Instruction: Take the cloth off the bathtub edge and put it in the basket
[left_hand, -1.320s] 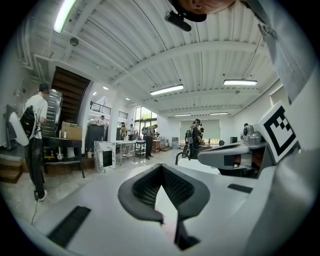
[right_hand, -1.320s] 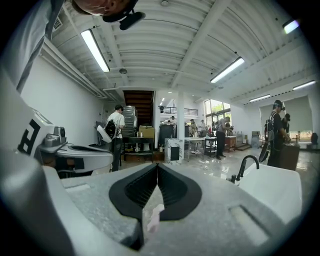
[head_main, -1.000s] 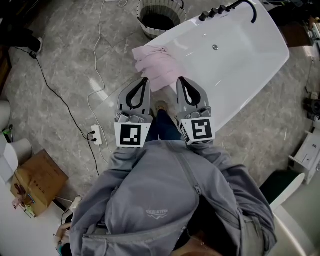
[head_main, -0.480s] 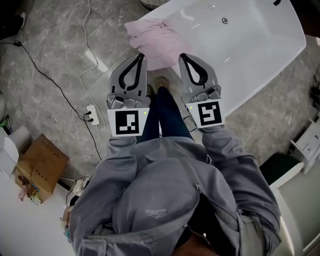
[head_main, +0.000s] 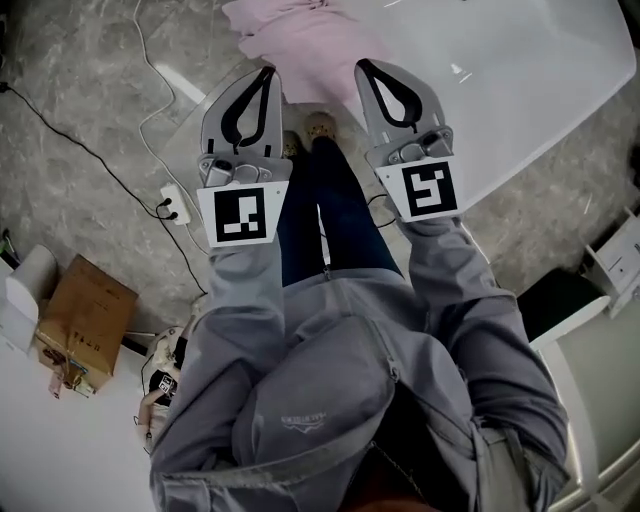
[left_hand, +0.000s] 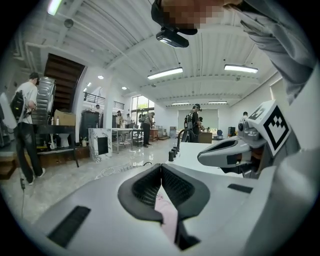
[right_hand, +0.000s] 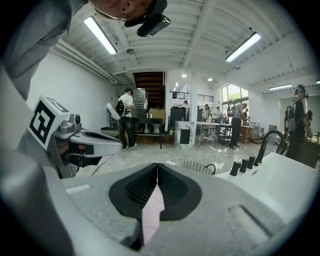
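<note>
A crumpled pink cloth (head_main: 300, 35) lies on the near end of the white bathtub (head_main: 520, 80), at the top of the head view. My left gripper (head_main: 265, 72) is shut and empty, its tip at the cloth's near edge. My right gripper (head_main: 365, 65) is shut and empty too, its tip just right of the cloth over the tub rim. Pink cloth (left_hand: 168, 216) shows below the shut jaws in the left gripper view, and the cloth (right_hand: 151, 212) likewise in the right gripper view. The woven basket (right_hand: 192, 165) stands on the floor beyond the tub.
The person's legs and shoes (head_main: 320, 128) stand between the grippers. A power strip (head_main: 168, 205) with a cable lies on the floor at left, with a cardboard box (head_main: 85, 325) further left. Black taps (right_hand: 245, 165) and a faucet (right_hand: 270, 140) line the tub's far end.
Both grippers have moved up the head view and closer to the pink cloth. The basket has slipped out of that view. Both stay shut.
</note>
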